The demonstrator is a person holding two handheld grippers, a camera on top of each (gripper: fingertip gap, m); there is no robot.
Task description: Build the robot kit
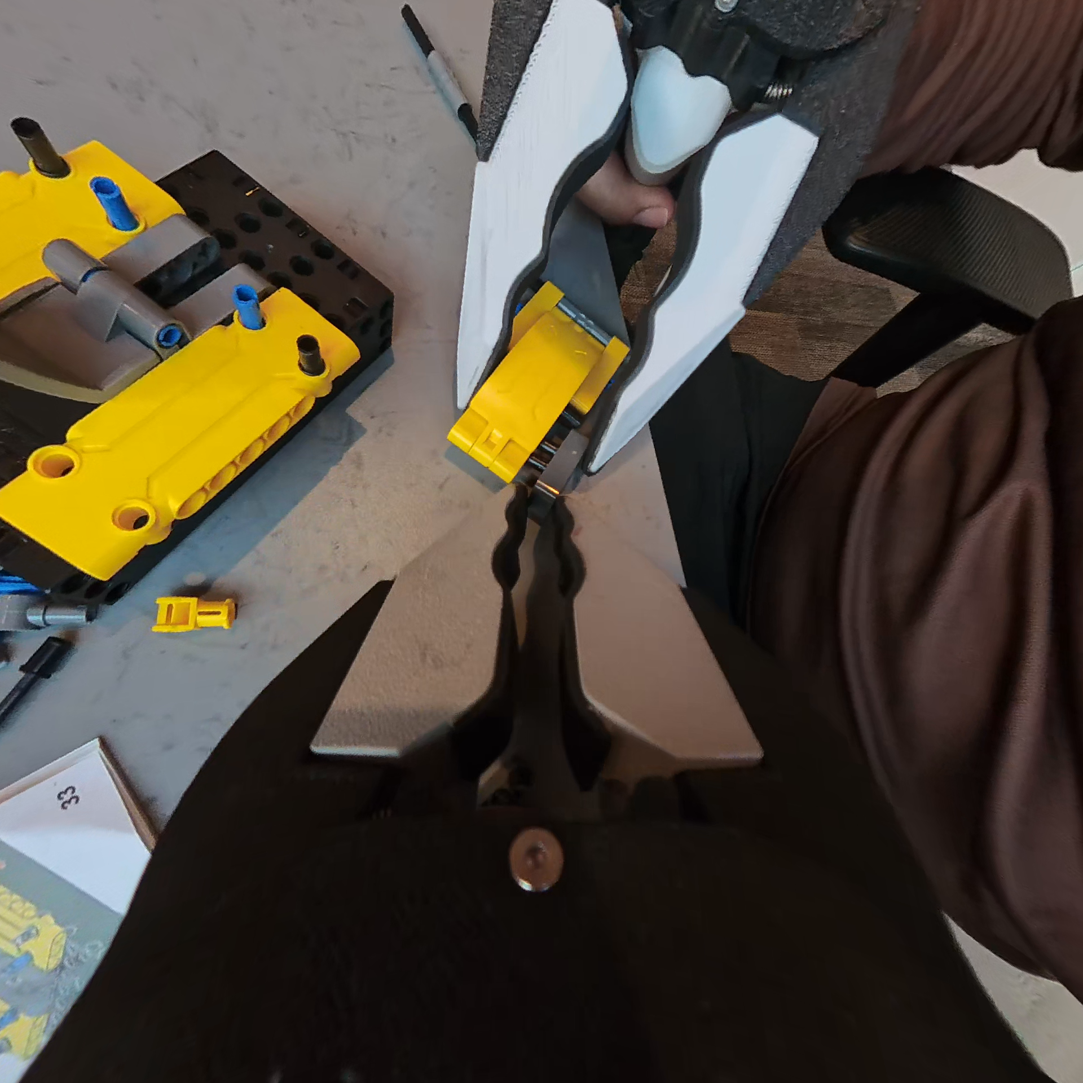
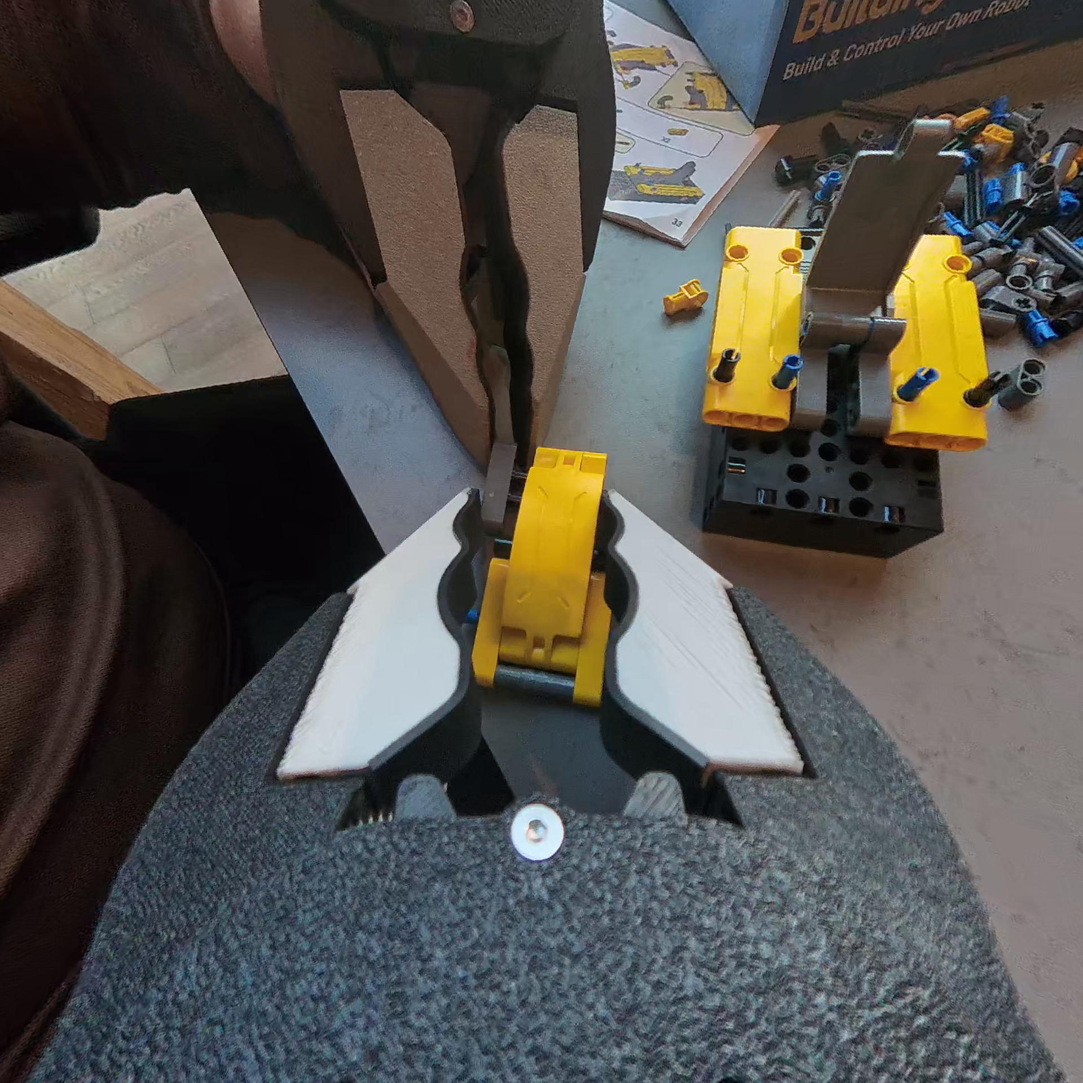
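Observation:
My right gripper (image 2: 540, 498), with white fingers, is shut on a small yellow curved-panel sub-assembly (image 2: 548, 586) and holds it above the table's edge. In the left wrist view the right gripper (image 1: 527, 436) comes in from the top with the same yellow sub-assembly (image 1: 539, 381). My left gripper (image 1: 536, 504), with dark fingers, is shut on a grey beam (image 1: 567, 463) at the end of that sub-assembly. In the right wrist view the left gripper (image 2: 516, 445) pinches this grey beam (image 2: 498, 486) from the far side. The two grippers face each other tip to tip.
A larger model with two yellow panels and a grey arm on a black perforated block (image 1: 281, 246) (image 2: 820, 498) stands on the grey table. Near it lie a small yellow connector (image 1: 193, 613) (image 2: 684, 297), an instruction booklet (image 2: 662, 117), a pile of loose parts (image 2: 1025, 205), a blue box (image 2: 908, 53) and a marker (image 1: 439, 70). The grippers are tip to tip, or close to it. From either gripper's tips it is about 9 cm to the small yellow connector (image 1: 193, 613). It is also in sight in the right wrist view (image 2: 685, 299).

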